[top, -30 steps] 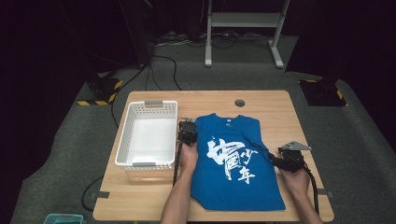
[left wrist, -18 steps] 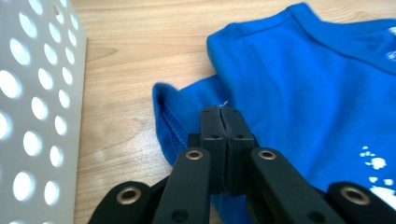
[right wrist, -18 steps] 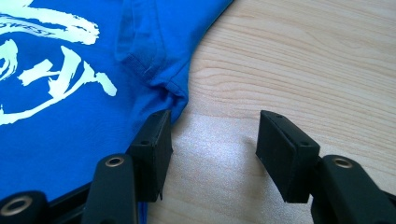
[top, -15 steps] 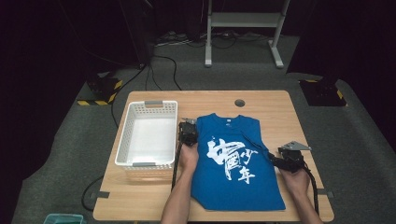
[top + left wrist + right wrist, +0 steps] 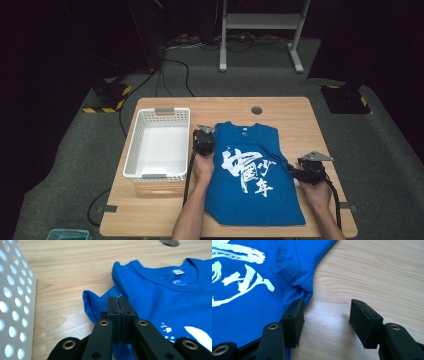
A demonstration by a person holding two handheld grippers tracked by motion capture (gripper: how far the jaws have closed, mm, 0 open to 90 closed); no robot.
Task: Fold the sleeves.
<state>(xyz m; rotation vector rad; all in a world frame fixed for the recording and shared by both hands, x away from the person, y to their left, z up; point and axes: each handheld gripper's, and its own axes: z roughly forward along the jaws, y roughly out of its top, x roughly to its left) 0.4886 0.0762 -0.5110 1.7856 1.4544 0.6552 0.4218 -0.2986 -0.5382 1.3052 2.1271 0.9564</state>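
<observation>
A blue T-shirt (image 5: 250,175) with white lettering lies flat, front up, on the wooden table (image 5: 300,115), its collar toward the far edge. My left gripper (image 5: 203,137) sits at the shirt's left shoulder. In the left gripper view its jaws (image 5: 118,300) are pressed together, with the bunched left sleeve (image 5: 91,302) pinched at their tips. My right gripper (image 5: 292,172) rests at the shirt's right side by the sleeve. It stands open (image 5: 325,315): one jaw lies on the edge of the blue cloth (image 5: 242,310), the other over bare wood.
An empty white perforated basket (image 5: 157,112) stands left of the shirt, close to my left gripper; its wall (image 5: 15,302) fills the left edge of the left gripper view. A round cable hole (image 5: 256,109) lies near the far edge. Dark floor and a metal stand surround the table.
</observation>
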